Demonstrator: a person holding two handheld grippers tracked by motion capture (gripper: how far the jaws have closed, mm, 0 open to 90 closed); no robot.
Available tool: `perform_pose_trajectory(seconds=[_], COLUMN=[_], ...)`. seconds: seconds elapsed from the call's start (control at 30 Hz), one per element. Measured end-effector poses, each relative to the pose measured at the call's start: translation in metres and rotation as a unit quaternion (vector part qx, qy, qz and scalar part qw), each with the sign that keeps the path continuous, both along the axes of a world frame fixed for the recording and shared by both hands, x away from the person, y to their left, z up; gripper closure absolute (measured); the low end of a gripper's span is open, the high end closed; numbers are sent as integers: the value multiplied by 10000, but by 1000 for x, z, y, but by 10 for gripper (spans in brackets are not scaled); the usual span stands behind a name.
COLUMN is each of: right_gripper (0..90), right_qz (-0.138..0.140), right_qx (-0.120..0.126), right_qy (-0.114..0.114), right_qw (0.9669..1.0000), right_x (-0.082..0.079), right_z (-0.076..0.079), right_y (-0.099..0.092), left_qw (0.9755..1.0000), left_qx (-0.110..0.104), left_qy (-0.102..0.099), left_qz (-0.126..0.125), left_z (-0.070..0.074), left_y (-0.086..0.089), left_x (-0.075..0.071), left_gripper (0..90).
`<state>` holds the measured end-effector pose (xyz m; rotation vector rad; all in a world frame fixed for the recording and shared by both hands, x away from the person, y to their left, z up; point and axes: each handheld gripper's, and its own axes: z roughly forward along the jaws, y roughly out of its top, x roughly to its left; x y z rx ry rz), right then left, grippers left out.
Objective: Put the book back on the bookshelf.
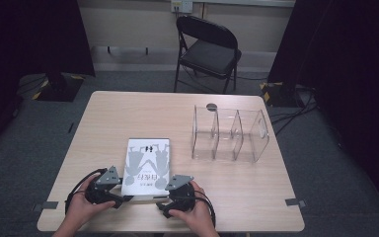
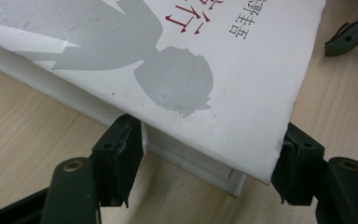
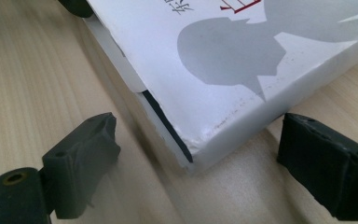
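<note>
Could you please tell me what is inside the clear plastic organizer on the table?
The clear organizer shows several upright compartments, and through its walls only the wooden table is visible; nothing appears inside. A dark round spot sits just behind it.

book [image 1: 147, 165]: we see a white cover printed with pale grey silhouettes of figures, a line of red characters and smaller dark grey characters; the page edges are white, with a thin dark strip under the cover at one corner
left gripper [image 2: 209, 175]: we see black jaws and a grey three-cornered plate on top
right gripper [image 3: 198, 170]: we see the same black jaws and grey plate
table [image 1: 128, 113]: light wood with a fine straight grain
organiser [image 1: 229, 133]: clear and colourless
chair [image 1: 208, 49]: black
floor [image 1: 39, 143]: dark grey carpet
curtains [image 1: 24, 34]: we read them as black
</note>
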<state>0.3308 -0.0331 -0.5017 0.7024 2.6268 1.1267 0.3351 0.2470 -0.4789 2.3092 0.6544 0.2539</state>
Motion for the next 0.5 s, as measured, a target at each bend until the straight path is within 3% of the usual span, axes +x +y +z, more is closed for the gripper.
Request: perform_pose_trajectory(seconds=[0.13, 0.37, 0.5], right_gripper=[101, 100, 100], right_qz=[-9, -16, -38], right_qx=[-6, -1, 0], right_qy=[-4, -10, -7], right_qw=[10000, 10000, 10000], right_x=[0, 0, -1], right_z=[0, 0, 0], right_y=[0, 1, 1], left_qw=[9997, 9983, 9982], left_qx=[-221, -377, -374], left_qy=[40, 421, 432], left_qz=[8, 110, 192], left_z=[10, 14, 14], left_y=[1, -6, -8], left_x=[2, 6, 9], left_gripper=[326, 210, 176])
